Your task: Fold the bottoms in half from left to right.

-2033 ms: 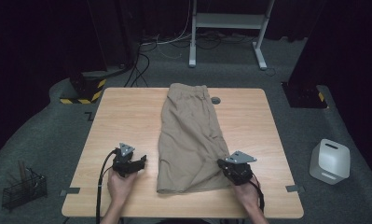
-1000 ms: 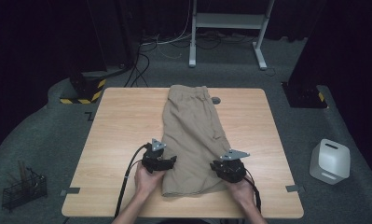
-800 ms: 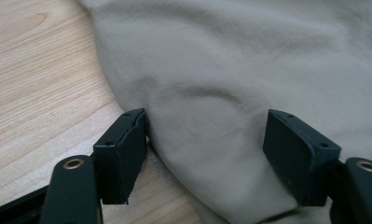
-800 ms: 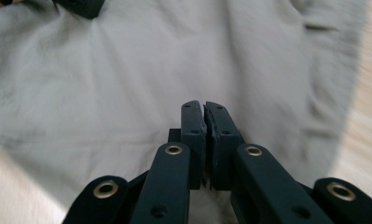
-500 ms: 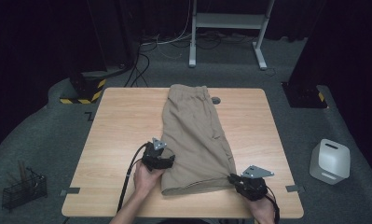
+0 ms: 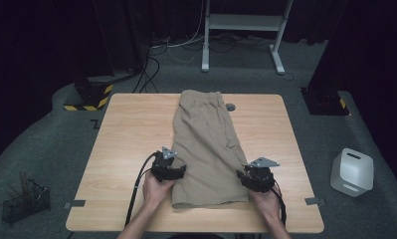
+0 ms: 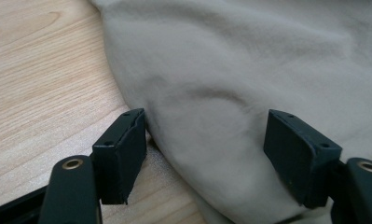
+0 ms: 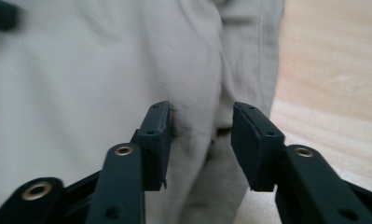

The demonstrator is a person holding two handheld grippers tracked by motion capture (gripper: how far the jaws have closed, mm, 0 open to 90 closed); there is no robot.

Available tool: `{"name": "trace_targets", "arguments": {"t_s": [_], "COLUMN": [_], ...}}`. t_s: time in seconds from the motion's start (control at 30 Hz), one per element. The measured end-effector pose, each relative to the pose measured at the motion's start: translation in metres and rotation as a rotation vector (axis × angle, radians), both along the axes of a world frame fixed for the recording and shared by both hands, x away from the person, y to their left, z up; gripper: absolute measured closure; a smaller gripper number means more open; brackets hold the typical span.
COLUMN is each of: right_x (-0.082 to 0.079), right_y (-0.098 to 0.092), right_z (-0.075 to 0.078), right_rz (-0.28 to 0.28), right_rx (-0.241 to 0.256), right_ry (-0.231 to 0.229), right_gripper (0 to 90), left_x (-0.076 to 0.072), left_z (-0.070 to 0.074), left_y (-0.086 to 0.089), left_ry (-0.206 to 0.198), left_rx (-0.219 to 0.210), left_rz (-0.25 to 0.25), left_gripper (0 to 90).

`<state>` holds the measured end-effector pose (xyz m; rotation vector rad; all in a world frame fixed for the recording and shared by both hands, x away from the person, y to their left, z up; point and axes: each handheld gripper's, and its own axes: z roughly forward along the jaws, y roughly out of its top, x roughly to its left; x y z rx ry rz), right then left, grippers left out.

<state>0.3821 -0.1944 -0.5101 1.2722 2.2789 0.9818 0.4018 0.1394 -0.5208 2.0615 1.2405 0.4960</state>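
Beige shorts (image 6: 208, 144) lie folded lengthwise on the wooden table (image 6: 126, 129), waistband at the far end. My left gripper (image 6: 178, 172) is at their near left edge. In the left gripper view it (image 7: 204, 149) is wide open, one pad on the wood (image 7: 34, 70) by the edge, the other over the cloth (image 7: 249, 70). My right gripper (image 6: 243, 177) is at the near right edge. In the right gripper view it (image 8: 200, 140) is open with a narrower gap, and a ridge of fabric (image 8: 81, 84) rises between its jaws.
A small dark round object (image 6: 230, 107) lies on the table beside the waistband. On the floor are a white box (image 6: 351, 172) at the right, a wire basket (image 6: 24, 201) at the left and a white stand (image 6: 243, 30) behind the table.
My left gripper moved right from the bare wood to the shorts' left edge. My right gripper dipped to the near right corner, then came back to the shorts' right edge.
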Motion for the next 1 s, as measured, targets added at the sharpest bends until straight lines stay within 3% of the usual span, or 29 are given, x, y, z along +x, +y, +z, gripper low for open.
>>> {"name": "trace_targets", "arguments": {"t_s": [0.03,0.13,0.27,0.37,0.47,0.57,0.67,0.77,0.87,1.0], "right_x": [0.002,-0.003,-0.015,-0.027,-0.035,-0.038,-0.030,-0.013,0.008,0.028], "right_y": [0.000,-0.002,0.000,0.004,0.006,0.006,0.002,0.005,0.012,0.026], "right_z": [-0.004,-0.008,-0.007,-0.006,-0.006,-0.002,0.010,0.016,0.013,0.004], "right_rz": [0.002,0.035,0.077,0.114,0.143,0.164,0.136,0.099,0.064,0.067], "right_rx": [-0.003,0.004,-0.035,-0.051,-0.005,0.038,0.132,0.140,0.148,0.133], "right_ry": [0.020,0.004,-0.010,-0.008,0.027,0.008,-0.031,-0.042,-0.001,0.068], "right_gripper": [63.7,76.3,86.2,86.7,83.3,73.5,69.8,66.5,63.9,67.4], "left_x": [0.000,-0.003,-0.016,-0.029,-0.040,-0.043,-0.038,-0.031,-0.022,-0.009], "left_z": [0.000,-0.001,-0.003,-0.005,-0.005,-0.003,0.000,0.007,0.011,0.010], "left_y": [0.000,0.000,0.003,0.010,0.020,0.027,0.030,0.030,0.026,0.018], "left_ry": [-0.002,-0.020,-0.042,-0.050,-0.049,-0.026,-0.021,-0.041,-0.048,-0.029], "left_rx": [0.007,0.016,0.006,-0.003,-0.006,-0.002,-0.025,-0.069,-0.073,-0.038], "left_rz": [-0.004,-0.012,-0.019,-0.030,-0.034,-0.050,-0.055,-0.039,-0.032,-0.016], "left_gripper": [29.9,29.9,30.2,30.4,30.4,30.5,30.3,30.2,29.9,29.9]}}
